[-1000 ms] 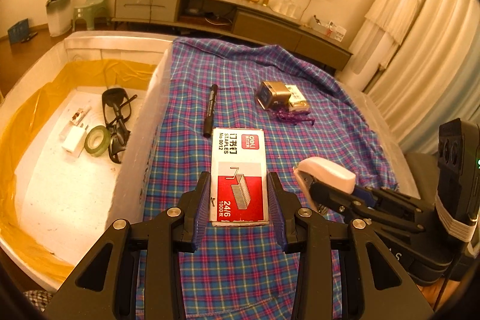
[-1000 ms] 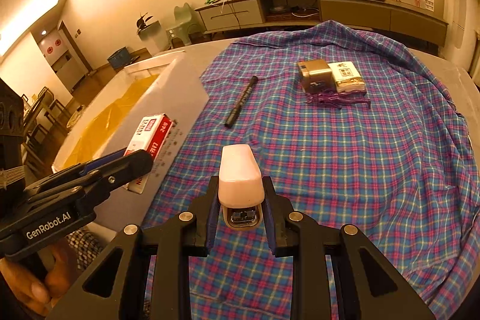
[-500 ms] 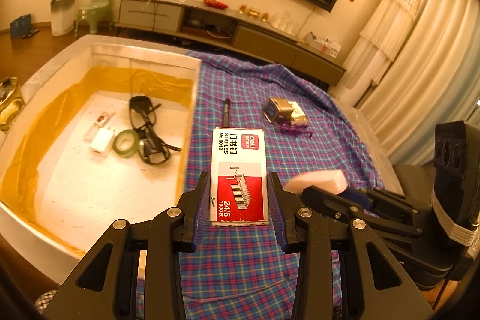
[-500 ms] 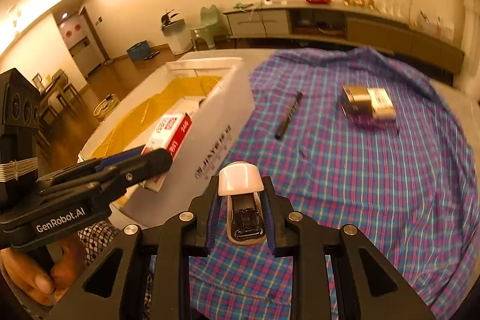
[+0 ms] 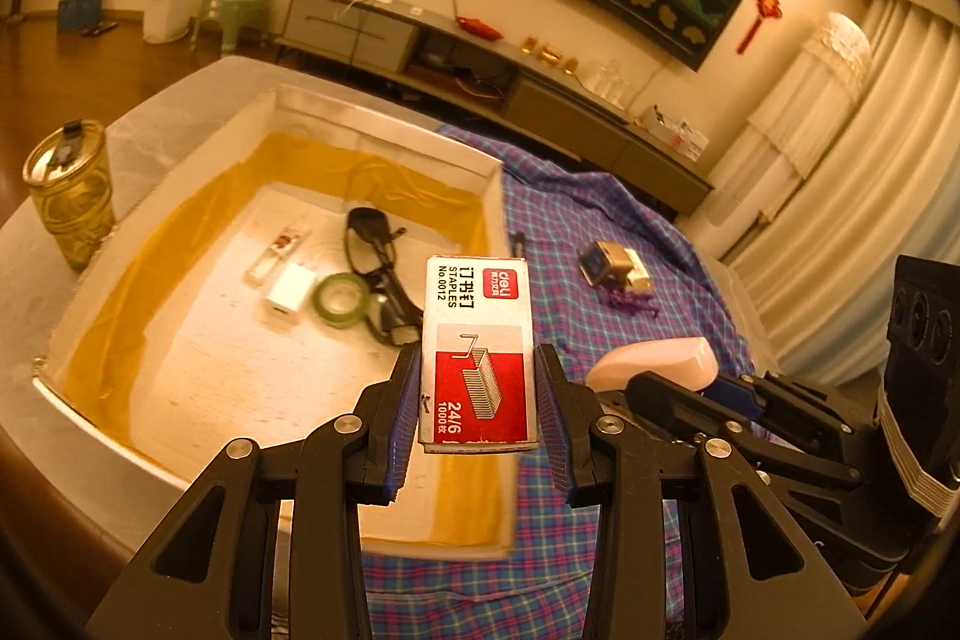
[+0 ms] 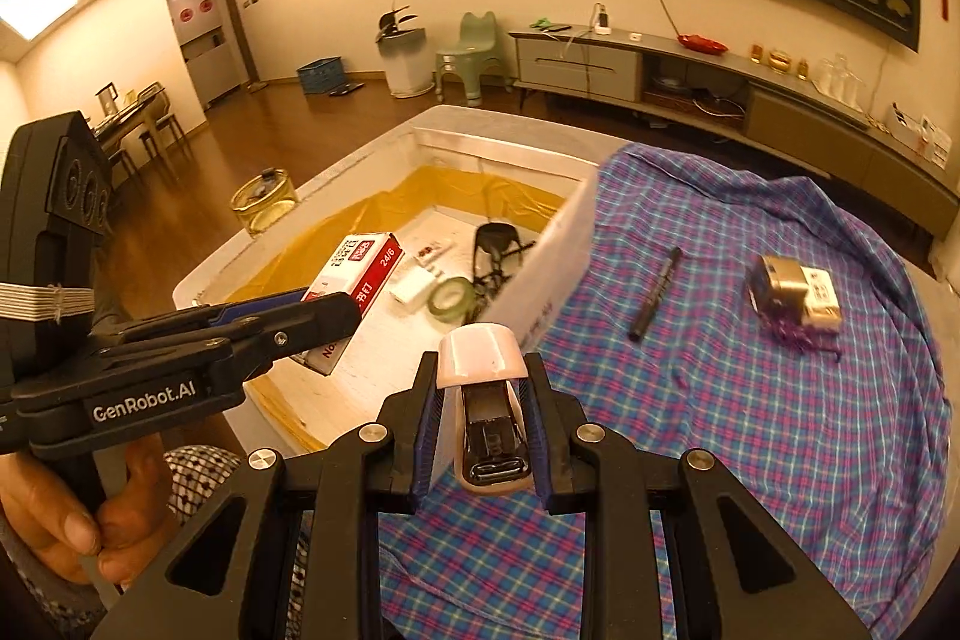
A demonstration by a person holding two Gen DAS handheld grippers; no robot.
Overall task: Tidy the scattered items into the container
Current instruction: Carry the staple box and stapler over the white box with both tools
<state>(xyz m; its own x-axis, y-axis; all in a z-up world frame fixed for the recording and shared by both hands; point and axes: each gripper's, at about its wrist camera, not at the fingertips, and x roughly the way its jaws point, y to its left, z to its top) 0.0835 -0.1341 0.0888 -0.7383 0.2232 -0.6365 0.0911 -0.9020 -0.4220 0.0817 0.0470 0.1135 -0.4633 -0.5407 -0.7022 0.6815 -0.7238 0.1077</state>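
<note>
Your left gripper (image 5: pixel 477 394) is clamped on the staple box (image 5: pixel 477 340), which juts far past the fingertips over the bin (image 5: pixel 384 142); the right gripper (image 6: pixel 483 427) pinches the stapler (image 6: pixel 483 388) short of the bin wall. Release now and the stapler likely lands outside.

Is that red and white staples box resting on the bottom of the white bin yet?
Apart. The right wrist view shows the staples box clamped in the left claw, hanging above the bin floor.

Gold tumbler (image 5: pixel 69 190) left of box; green chair (image 6: pixel 474 46), bin (image 6: pixel 405 58) by wall.
</note>
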